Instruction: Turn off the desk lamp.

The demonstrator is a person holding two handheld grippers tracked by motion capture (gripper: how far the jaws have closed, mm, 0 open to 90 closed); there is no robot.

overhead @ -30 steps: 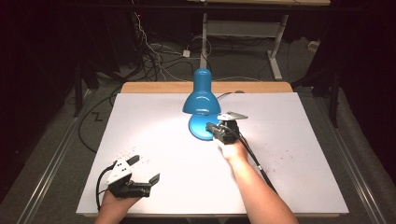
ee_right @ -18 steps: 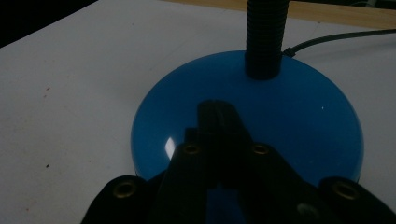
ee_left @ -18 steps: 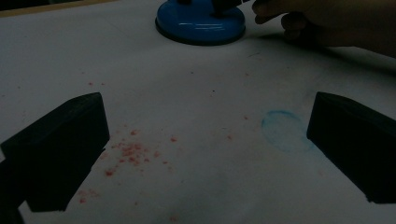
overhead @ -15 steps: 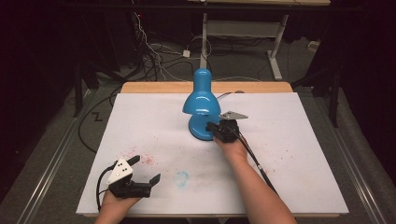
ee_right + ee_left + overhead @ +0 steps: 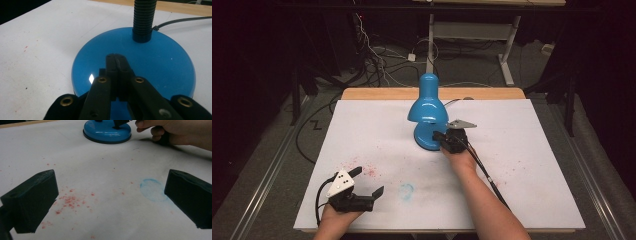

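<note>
Dark floor strewn with cables surrounds the table [image 5: 532,165], whose top is covered in white paper with a wooden strip showing along the far edge. Red specks and a faint blue ring [image 5: 153,189] stain the paper near the person's side.

Just past the middle stands a blue lamp [image 5: 428,107], its shade bent forward over a round base [image 5: 160,62], from which a black ribbed neck [image 5: 144,17] rises at the far side, so the lamp's long axis runs upright. A cord [image 5: 185,20] trails off behind it.

The right tool [image 5: 117,63] is by far the nearer: it sits over the near part of the base, jaws pressed together with nothing between them, tips just above or touching the blue surface; I cannot tell which. The neck lies straight ahead of it.

The left tool [image 5: 362,182] rests well apart at the near left corner, jaws spread wide and empty, pointing across the paper toward the lamp.

No containers are in sight.
</note>
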